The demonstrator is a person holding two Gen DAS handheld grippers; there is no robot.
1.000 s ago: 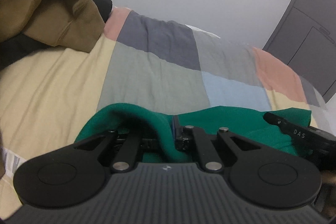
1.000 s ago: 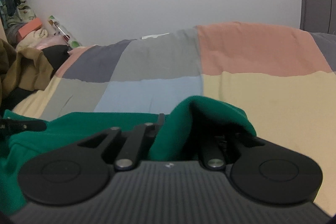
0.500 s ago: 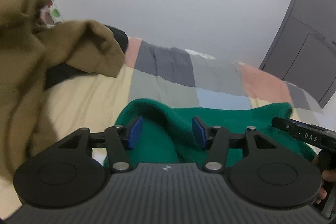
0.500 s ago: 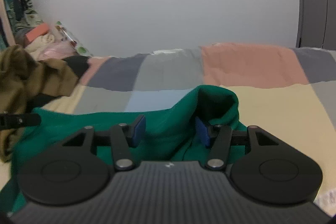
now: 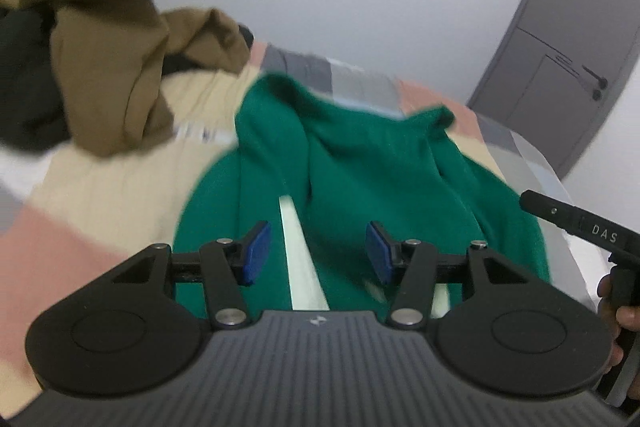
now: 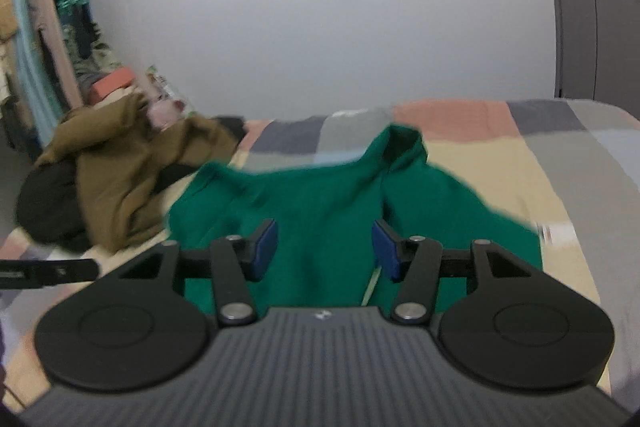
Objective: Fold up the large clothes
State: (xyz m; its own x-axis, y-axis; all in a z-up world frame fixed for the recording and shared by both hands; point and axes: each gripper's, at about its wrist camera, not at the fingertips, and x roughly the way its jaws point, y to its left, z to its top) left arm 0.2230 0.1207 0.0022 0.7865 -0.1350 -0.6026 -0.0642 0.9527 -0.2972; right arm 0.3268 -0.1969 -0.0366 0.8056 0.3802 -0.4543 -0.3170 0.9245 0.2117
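Your left gripper [image 5: 318, 249] hangs above the green sweater [image 5: 372, 163], fingers [image 5: 256, 253] parted about halfway, blue pads facing each other with nothing pinched between them. The cloth shows through the gap, lying below on the bed, not touching the pads. Your right gripper [image 6: 324, 247] reads the same: fingers [image 6: 386, 251] roughly half open, nothing held, sweater [image 6: 320, 203] lying under and ahead of it.

The green sweater lies on the patchwork bedspread [image 5: 80, 195], spread across the middle of the bed, folded over on itself with two raised humps at its far edge. A pale strip [image 5: 302, 267] runs along a gap in the green fabric in the left wrist view; could be lining or a label, too blurred to tell which.

To the left of the sweater sits a heap of brown clothing [image 5: 116, 67] with something black [image 5: 24, 83] under and beside it. The brown heap lies near the sweater's left edge; in the right wrist view [image 6: 120, 179] it looks just beside it, touching or not I can't tell.

Your right hand [image 5: 624, 311] shows at the right edge of the left wrist view, wrapped around the black handle of the other gripper. Grey door [image 5: 568, 47] stands behind the bed on the right, plain white wall [image 6: 360, 27] behind the rest. Hanging clothes [image 6: 40, 39] line the far left in the right wrist view.
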